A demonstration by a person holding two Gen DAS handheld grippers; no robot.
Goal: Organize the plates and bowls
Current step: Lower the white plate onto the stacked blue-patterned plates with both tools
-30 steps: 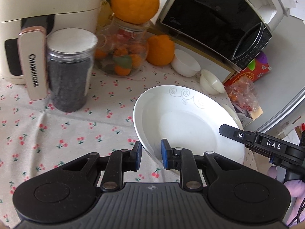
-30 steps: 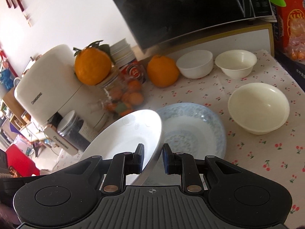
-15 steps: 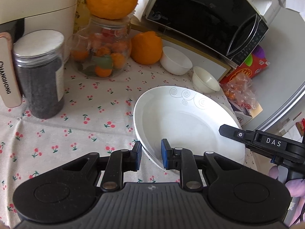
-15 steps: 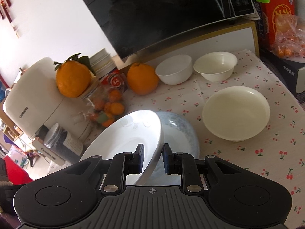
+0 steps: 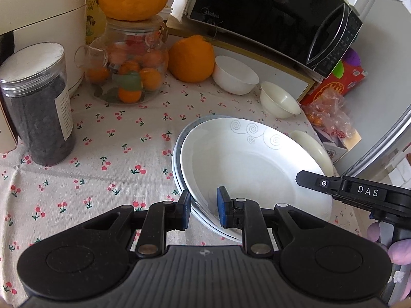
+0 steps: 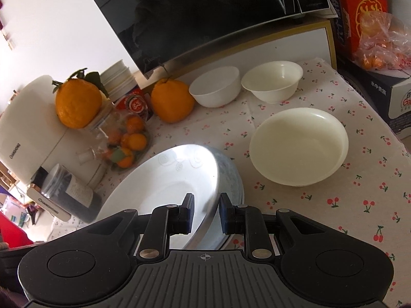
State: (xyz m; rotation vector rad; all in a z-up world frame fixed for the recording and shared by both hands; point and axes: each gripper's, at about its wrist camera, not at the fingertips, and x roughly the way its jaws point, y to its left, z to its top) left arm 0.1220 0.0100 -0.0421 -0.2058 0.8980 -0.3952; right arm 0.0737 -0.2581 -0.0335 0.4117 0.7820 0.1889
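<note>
Both grippers hold one white plate with grey swirls (image 5: 246, 159), also in the right wrist view (image 6: 164, 179). My left gripper (image 5: 204, 209) is shut on its near rim. My right gripper (image 6: 205, 211) is shut on its opposite rim; its finger shows in the left wrist view (image 5: 341, 187). The white plate sits low over a blue-patterned plate (image 6: 231, 177), whose edge shows beneath it (image 5: 176, 151). A cream plate (image 6: 298, 146) lies to the right. A white bowl (image 6: 215, 86) and a cream bowl (image 6: 273, 80) stand at the back.
The cherry-print tablecloth (image 5: 102, 154) covers the table. A dark-filled jar (image 5: 38, 102), a glass jar of oranges (image 5: 131, 74), a loose orange (image 5: 191, 59), a white appliance (image 6: 23, 133) and a black microwave (image 5: 269, 15) stand around. A red box (image 6: 364, 10) is at right.
Both grippers carried the white plate to the right and down, so it now sits low over the blue-patterned plate. Both grips are unchanged.
</note>
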